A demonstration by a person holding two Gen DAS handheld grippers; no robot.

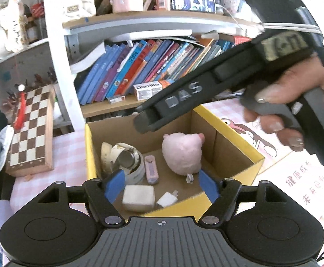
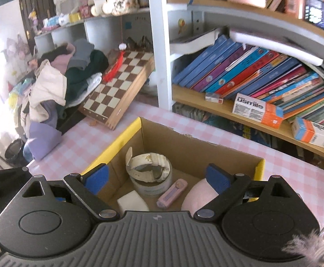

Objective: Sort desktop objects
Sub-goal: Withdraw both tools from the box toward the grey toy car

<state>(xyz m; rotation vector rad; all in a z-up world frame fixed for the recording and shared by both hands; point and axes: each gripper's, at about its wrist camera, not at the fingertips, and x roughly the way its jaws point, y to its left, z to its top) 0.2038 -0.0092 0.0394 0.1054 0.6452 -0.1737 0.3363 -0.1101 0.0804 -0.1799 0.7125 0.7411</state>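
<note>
Bench [image 2: 99,138], pink check cloth, carries everything. Behind it the bookshelf [image 2: 251,71], leaning books, small cartons on the lower board. Chessboard [image 2: 119,86] propped at far left, clothes heap beyond it.

Cardboard box [image 1: 235,142], yellow rim, sits mid-bench, open top. Both grippers hang over its near side, looking down in.

Left gripper [image 1: 160,183]: jaws apart, nothing between them. Right gripper [image 2: 158,176]: jaws apart too, empty; its black body crosses the upper right of the left view, held in the person's hand [image 1: 280,102].

Box contents, large to small:
- pink plush toy [image 1: 182,153], right side, leaning toward the far-right wall.
- round white tub [image 2: 152,184], left of centre, with a white wristwatch [image 2: 148,164] lying on top.
- white block [image 1: 138,197], near wall; looks like a sponge or eraser, cannot tell.
- pink slim case [image 1: 152,170], just beside the tub, flat on the floor.
- small white plug [image 1: 167,198], near wall, right of the block.

Judgement: sorted things are already in the box; nothing in hand, so a release seems finished or a fresh pick is due.

Risks:
- Two grippers crowd one opening; pulling out together could knock them against each other.
- A blue pad could catch the box rim on the way up and drag or tip the light carton.
- Watch rests loose on the tub; a bump would slide it off.
</note>
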